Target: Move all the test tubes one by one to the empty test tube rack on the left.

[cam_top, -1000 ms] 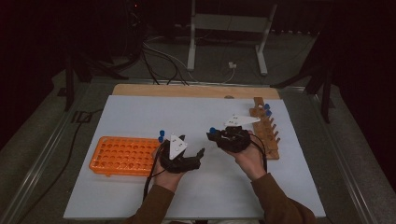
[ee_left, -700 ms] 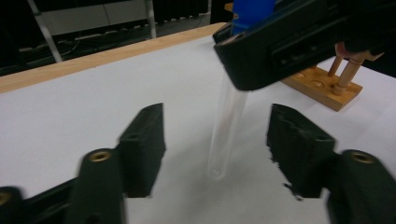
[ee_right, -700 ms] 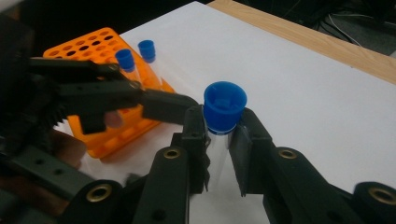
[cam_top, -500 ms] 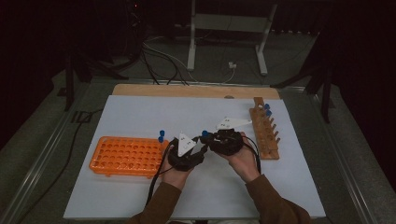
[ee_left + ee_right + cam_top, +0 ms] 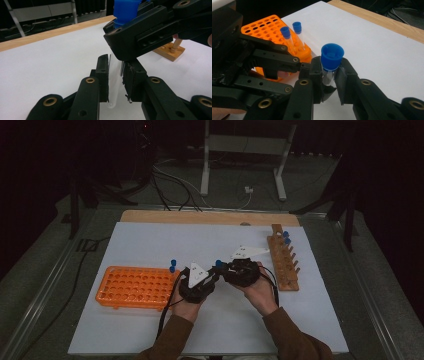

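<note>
Blue-capped and clear, one test tube point(image 5: 329, 67) sits between two grippers above the middle of the white table mat point(image 5: 150, 240). The right gripper point(image 5: 329, 75) clamps it just under the cap, jaws pressed together on the glass. The left gripper point(image 5: 115, 82) has just been closing, and its jaws now pinch the tube's lower body point(image 5: 113, 82), so both hold the same tube at once. In the high view the two grippers meet, the left point(image 5: 206, 274) beside the right point(image 5: 222, 266).

Counting the rest: one orange rack point(image 5: 135, 287) lies to the left with two blue-capped tubes point(image 5: 291, 37) standing at its near corner. One wooden rack point(image 5: 282, 265) lies to the right, with two blue caps point(image 5: 286, 237) at its far end. Two hands, left point(image 5: 187, 307) and right point(image 5: 260, 292), hold the grippers.
</note>
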Action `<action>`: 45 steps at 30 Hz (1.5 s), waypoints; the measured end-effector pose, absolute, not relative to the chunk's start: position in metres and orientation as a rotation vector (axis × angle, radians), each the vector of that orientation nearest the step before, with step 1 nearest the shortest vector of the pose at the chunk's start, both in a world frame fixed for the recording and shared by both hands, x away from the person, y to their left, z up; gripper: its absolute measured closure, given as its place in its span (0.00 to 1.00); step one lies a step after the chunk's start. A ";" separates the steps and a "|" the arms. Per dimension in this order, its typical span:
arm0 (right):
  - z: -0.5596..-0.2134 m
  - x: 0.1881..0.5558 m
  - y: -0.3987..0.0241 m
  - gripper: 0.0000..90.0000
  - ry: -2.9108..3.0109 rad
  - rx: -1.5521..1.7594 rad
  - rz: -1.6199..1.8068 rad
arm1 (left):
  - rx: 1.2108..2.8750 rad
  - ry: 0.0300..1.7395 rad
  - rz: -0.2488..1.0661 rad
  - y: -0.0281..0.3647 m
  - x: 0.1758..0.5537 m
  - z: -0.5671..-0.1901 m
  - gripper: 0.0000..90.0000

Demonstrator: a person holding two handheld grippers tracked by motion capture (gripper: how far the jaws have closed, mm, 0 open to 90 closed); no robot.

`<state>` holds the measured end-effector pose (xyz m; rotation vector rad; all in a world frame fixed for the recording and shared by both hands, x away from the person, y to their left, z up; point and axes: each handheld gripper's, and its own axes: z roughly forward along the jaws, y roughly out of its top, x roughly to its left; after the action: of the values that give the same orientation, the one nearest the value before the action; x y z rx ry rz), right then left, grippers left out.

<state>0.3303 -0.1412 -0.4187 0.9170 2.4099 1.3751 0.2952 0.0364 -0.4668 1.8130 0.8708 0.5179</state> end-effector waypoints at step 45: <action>-0.424 0.327 -0.213 0.00 2.221 1.028 1.360 | 1.811 0.883 0.483 0.082 0.287 -0.463 0.87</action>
<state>0.3268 -0.2128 -0.4239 1.0280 2.2210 1.3604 0.2871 0.0818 -0.4626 1.8110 0.8832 0.4828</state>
